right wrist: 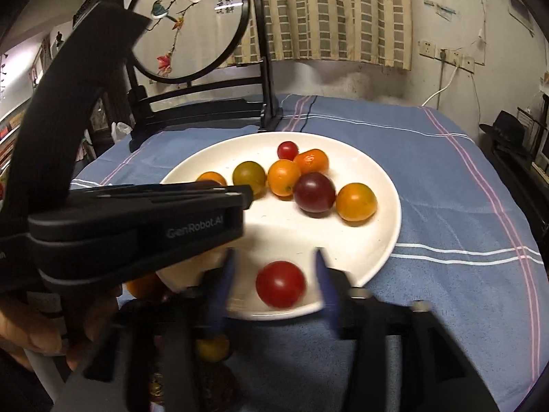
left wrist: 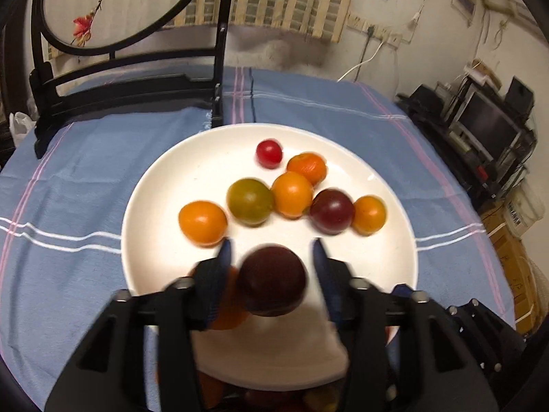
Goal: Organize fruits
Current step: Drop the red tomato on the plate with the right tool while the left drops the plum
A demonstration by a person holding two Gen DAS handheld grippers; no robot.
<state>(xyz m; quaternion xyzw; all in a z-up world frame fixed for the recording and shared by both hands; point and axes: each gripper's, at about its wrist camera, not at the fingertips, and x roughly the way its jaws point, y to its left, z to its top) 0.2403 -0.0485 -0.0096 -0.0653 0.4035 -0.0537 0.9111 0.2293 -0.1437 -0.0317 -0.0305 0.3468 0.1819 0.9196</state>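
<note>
Left wrist view looks down on a white plate (left wrist: 164,178) standing on a blue striped cloth (left wrist: 85,178), with the left gripper (left wrist: 272,250) spread wide over the plate's near side. A dark purple tomato (left wrist: 272,279) sits between its blue fingers (left wrist: 223,257), with a gap on each side, so nothing is clamped. Beyond it lie an orange tomato (left wrist: 203,222), a green tomato (left wrist: 249,201), a second orange one (left wrist: 292,194) touching the green one, a dark red tomato (left wrist: 332,211) and a smaller orange tomato (left wrist: 369,214) just beside it, then a mandarin-like orange fruit (left wrist: 307,167) and a small red cherry tomato (left wrist: 269,153) farthest back. In the right wrist view the right gripper (right wrist: 274,262) is likewise wide apart, and a red tomato (right wrist: 280,284) rests on the plate's near rim (right wrist: 377,240) between its fingers (right wrist: 324,281), untouched by either. The left gripper's black body (right wrist: 137,226) crosses the left of this view, held in a hand (right wrist: 41,326). A round embroidered screen on a black stand (right wrist: 192,20) rises behind the plate.
</note>
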